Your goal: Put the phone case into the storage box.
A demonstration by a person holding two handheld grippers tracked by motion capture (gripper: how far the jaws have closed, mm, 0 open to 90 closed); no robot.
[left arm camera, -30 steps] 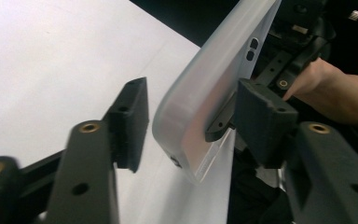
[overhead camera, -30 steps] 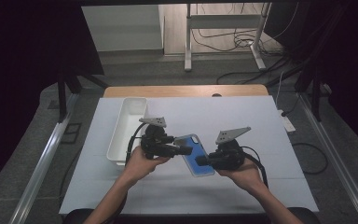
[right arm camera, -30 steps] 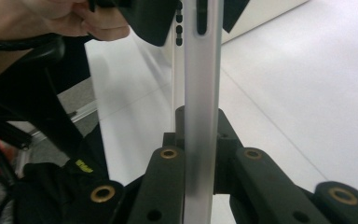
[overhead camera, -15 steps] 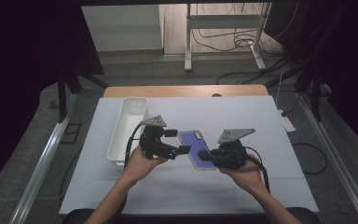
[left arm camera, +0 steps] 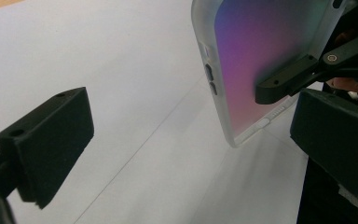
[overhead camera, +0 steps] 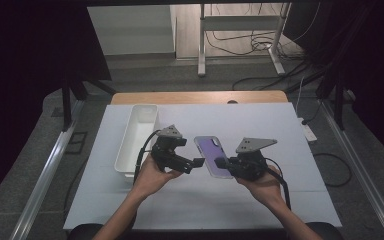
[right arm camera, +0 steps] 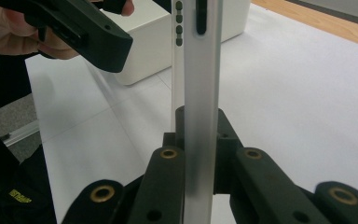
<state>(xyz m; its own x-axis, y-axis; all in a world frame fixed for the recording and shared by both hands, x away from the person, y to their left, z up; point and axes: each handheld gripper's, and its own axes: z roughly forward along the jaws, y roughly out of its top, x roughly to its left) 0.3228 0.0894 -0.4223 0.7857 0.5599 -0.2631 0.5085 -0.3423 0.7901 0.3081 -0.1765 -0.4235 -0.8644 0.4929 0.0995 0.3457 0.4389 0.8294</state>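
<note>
Right now the phone case [overhead camera: 214, 156], clear-rimmed with a purple back, is held up off the white table [overhead camera: 290, 125] between the two hands, near the middle of the sheet. The right gripper [overhead camera: 223, 162] has it: in the right gripper view the black jaws are pressed against the thin case edge-on [right arm camera: 200, 93], one on each face, close to its bottom end. That view cuts off the case at the top, so its upper end cannot be seen there, and the jaw tips are partly lost behind the frosted rim.

The left gripper [overhead camera: 196, 163] sits just beside the case on its left and holds nothing. Its jaws have just been opening and now stand wide apart; in the left gripper view one jaw is at the left over bare table and the other at the right edge, with the case [left arm camera: 265, 65] hanging ahead of them, untouched. The case's top and right side run out of that frame, and the right gripper's linkage covers part of its lower corner.

Further left, a white tray [overhead camera: 139, 132] lies lengthwise on the table, well clear of the case. What it contains is hard to make out from the high view.
</note>
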